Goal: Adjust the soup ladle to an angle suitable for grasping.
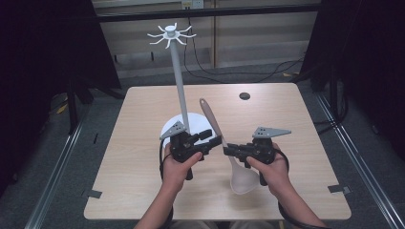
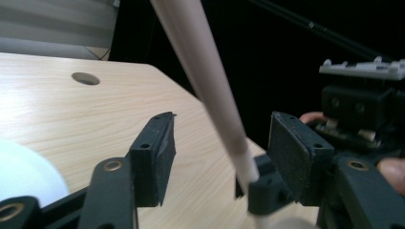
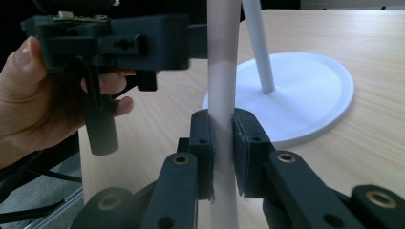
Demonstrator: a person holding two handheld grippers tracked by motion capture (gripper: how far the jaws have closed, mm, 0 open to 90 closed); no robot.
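**Spoon held above the table, not yet on the rack**

High view: the right hand-held gripper (image 1: 228, 149) grasps the spoon (image 1: 224, 143) near its bowl; the handle points toward the hook stand (image 1: 177, 71). No hook carries anything.

Left gripper view: the left hand-held gripper (image 2: 222, 150) is released, its jaws on both sides of the spoon handle (image 2: 205, 76) without pressing.

Right gripper view: the pads (image 3: 203, 143) are clenched on the handle. Hanging is left, I judge.

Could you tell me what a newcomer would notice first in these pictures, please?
A pale spatula held above the near middle of the table, its handle clamped in the right gripper. The left gripper brackets the handle higher up, pads not touching. Behind them rises a tall white hook stand.
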